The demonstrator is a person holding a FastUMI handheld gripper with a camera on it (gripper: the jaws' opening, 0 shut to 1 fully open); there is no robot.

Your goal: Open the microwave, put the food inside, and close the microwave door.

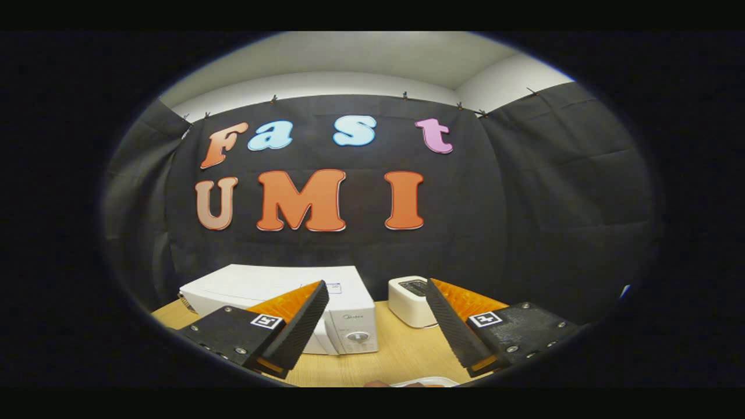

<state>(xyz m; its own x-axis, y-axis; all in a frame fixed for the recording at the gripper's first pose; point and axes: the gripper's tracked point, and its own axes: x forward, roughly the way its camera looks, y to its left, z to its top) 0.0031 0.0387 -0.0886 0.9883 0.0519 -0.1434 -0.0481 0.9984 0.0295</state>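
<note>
Black cloth walls close the booth behind a light wooden table (401, 355), with a pale ceiling above. On the table stands a white microwave (279, 302), its door apparently closed and its control panel with a round dial (358, 336) facing the camera. Just beside it, to the right, sits a small white toaster (410, 299), apart from the microwave.

The tongs (377, 326) stand wide apart and hold nothing; the microwave lies beyond them, partly behind the left finger. Close under the tongs, the rim of a white plate (428, 382) with what is likely the food is barely visible; its contents cannot be identified.

Assessment: the opening step appears not yet begun. To do it well, the tongs should be lowered and brought to the door's opening edge, which is hidden behind the left finger. The pull should follow the hinge arc, steady and level, so the light appliance does not slide. The toaster should be kept clear.
</note>
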